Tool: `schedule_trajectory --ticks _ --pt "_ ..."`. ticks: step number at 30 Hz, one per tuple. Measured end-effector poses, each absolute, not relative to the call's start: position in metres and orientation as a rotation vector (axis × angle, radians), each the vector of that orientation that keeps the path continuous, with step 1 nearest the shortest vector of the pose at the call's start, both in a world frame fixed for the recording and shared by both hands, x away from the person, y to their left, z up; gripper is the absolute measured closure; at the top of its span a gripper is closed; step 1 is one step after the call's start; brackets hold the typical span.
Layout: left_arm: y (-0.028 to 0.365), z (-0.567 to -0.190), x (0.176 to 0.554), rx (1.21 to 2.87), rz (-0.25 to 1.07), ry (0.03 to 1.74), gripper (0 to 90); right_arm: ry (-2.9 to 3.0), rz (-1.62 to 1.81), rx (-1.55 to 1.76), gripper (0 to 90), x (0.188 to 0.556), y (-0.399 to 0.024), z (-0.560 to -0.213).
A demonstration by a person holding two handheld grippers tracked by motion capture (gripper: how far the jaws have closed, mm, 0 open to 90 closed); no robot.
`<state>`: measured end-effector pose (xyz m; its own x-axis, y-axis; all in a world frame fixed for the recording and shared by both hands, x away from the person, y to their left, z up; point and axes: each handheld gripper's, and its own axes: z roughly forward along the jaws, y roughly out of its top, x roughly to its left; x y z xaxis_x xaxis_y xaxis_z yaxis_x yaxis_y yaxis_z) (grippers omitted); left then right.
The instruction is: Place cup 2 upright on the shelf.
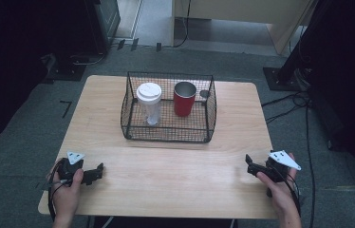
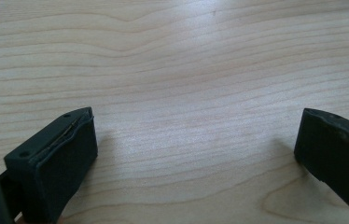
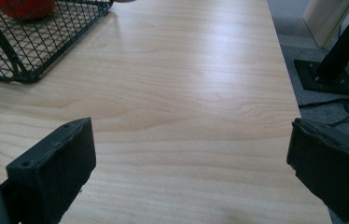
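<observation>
Both grippers' jaws wide apart

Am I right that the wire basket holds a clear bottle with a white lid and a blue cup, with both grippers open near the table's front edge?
Nearly. The cup is red, not blue, as the high view shows. The rest holds: it stands beside the clear bottle with a white lid in the wire basket, and the left gripper and right gripper are open near the table's front edge.
</observation>
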<state>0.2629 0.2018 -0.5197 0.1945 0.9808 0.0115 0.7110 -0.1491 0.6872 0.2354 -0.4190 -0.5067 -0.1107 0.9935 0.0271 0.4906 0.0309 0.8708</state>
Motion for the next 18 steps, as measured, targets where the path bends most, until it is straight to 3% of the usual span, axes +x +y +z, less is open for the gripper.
schedule_trajectory --ticks 18 --pt "0.202 -0.520 0.263 1.926 0.640 1.574 0.0 1.692 0.898 1.626 1.2 0.228 -0.428 -0.522"
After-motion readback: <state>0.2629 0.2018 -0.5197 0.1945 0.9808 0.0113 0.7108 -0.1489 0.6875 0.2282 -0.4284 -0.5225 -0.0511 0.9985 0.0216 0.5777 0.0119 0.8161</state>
